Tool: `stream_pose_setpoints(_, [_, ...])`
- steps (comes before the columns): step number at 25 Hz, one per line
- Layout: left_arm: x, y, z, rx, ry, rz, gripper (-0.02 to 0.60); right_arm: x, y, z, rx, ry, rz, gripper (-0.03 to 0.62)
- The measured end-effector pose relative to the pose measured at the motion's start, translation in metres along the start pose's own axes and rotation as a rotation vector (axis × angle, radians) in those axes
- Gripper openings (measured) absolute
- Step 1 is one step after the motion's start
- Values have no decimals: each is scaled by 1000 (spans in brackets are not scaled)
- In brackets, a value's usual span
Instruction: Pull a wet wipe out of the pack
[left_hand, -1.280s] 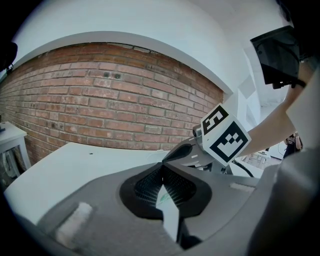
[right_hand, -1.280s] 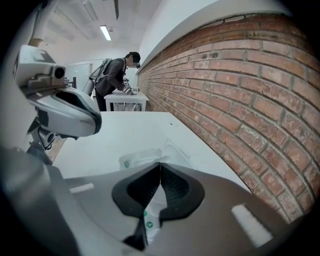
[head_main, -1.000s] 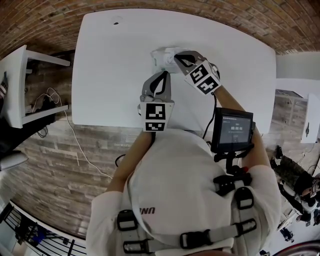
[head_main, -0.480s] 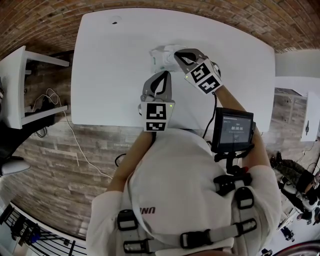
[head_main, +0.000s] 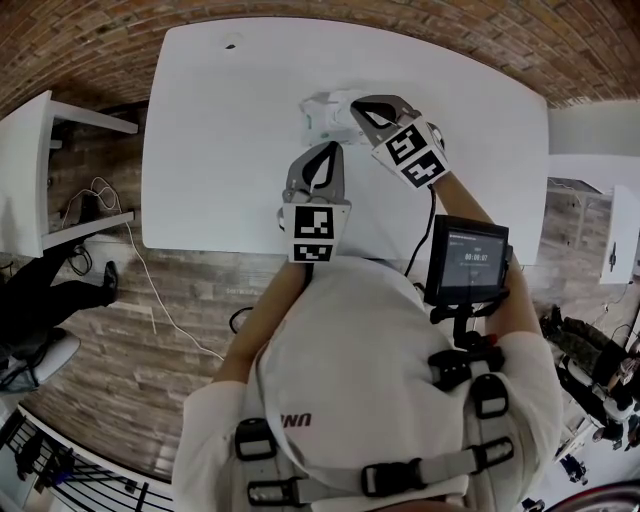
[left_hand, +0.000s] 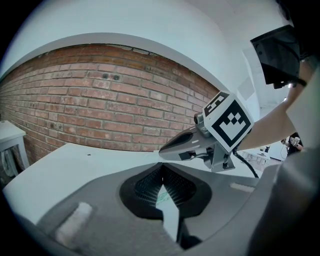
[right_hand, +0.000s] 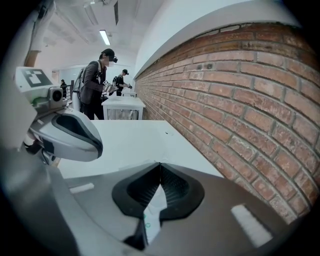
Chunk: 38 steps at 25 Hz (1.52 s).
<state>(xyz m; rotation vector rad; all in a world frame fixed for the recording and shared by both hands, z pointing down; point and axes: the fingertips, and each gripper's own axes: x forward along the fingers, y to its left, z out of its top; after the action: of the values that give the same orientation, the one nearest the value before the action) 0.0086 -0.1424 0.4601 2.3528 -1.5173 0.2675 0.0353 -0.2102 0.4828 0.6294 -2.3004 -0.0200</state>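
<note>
Right claw (head_main: 356, 105) has nudged a touch to the right in head view vs a sec ago, tips still over the wet-wipe pack (head_main: 322, 116); left claw (head_main: 328, 150) hasn't budged. At the left edge of head view a bystander's legs (head_main: 55, 295) have swung further into frame on the floor, shoe near the white cable (head_main: 150, 285).

Pack: white, lies flat on the white bench (head_main: 220, 120), towards the far side, approx mid-width. The right claw comes at it from the right, angled down, marker cube (head_main: 412, 155) behind. Its jaws are closed, tips meeting. Its own view shows white w/ a bit of green print thru the slot below the tips, i.e. the pack's top. Can't tell if a wipe edge is nipped btwn the tips.

The left claw sits at the near edge of the pack, pointing away from the person at a shallow tilt. Jaws together too, tips touching; same white + green print shows thru the gap lower down. Can't tell if it presses on the pack.

The 2 claws are close, right one just beyond and to the right of the left.

Small screen (head_main: 467, 258) on a mount by the person's right forearm, digits lit. Behind the bench runs a brick wall (left_hand: 100, 100). Right gripper view bkgd: a few ppl (right_hand: 95, 75) at another white table (right_hand: 122, 107), ceiling strip light (right_hand: 105, 37) on.
</note>
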Motion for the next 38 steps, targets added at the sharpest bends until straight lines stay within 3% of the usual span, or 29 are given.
stream_pose_setpoints(38, [6, -3, 1, 6, -10, -21, 2, -28, -21, 33, 1, -78, -82, 8])
